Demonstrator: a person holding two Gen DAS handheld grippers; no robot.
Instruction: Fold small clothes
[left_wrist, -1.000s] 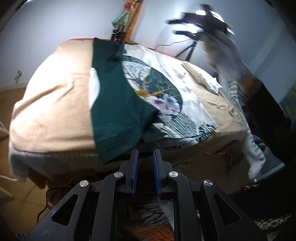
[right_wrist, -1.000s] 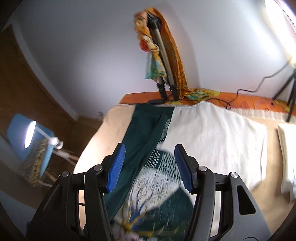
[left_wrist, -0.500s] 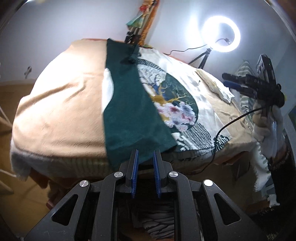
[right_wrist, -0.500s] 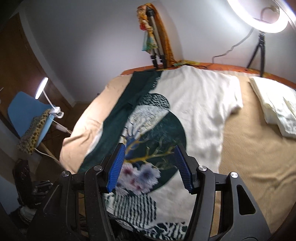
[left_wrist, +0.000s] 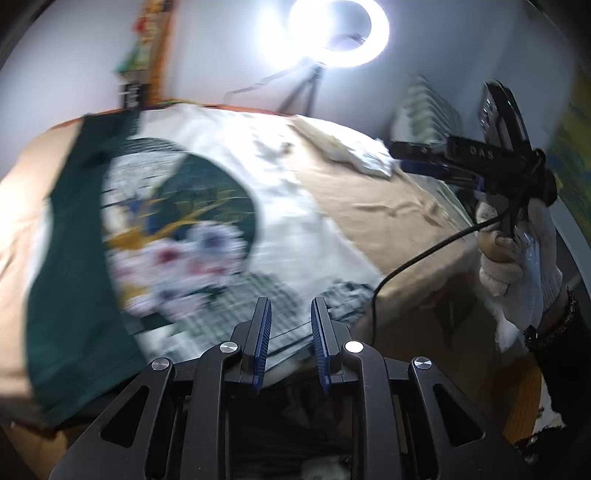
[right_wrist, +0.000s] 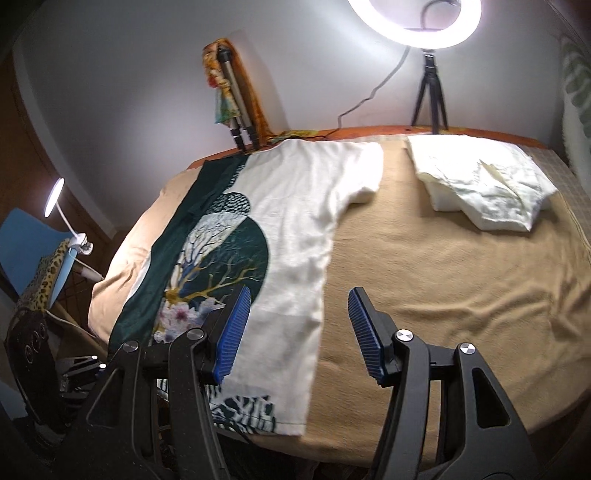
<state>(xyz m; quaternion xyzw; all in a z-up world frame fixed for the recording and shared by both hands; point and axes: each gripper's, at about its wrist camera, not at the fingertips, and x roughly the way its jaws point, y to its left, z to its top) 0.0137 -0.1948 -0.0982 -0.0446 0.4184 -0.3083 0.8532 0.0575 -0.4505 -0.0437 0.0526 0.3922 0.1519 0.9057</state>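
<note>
A white T-shirt (right_wrist: 295, 229) with a green and floral print lies flat on the tan blanket (right_wrist: 443, 266). Its left side is folded over, showing a dark green strip (right_wrist: 166, 258). The shirt also shows, blurred, in the left wrist view (left_wrist: 229, 206). My left gripper (left_wrist: 290, 343) is open a little and empty, at the shirt's near hem. My right gripper (right_wrist: 299, 328) is wide open and empty, above the shirt's right edge near the hem. It also shows held in a gloved hand in the left wrist view (left_wrist: 443, 158).
A folded white garment (right_wrist: 480, 188) lies at the far right of the blanket. A ring light on a tripod (right_wrist: 428, 74) and a second tripod (right_wrist: 236, 103) stand at the far edge. A blue chair with a clip lamp (right_wrist: 55, 229) stands left of the bed.
My left gripper has opened slightly and swung right along the hem. My right gripper has drawn back and moved right, over the shirt's right edge.
</note>
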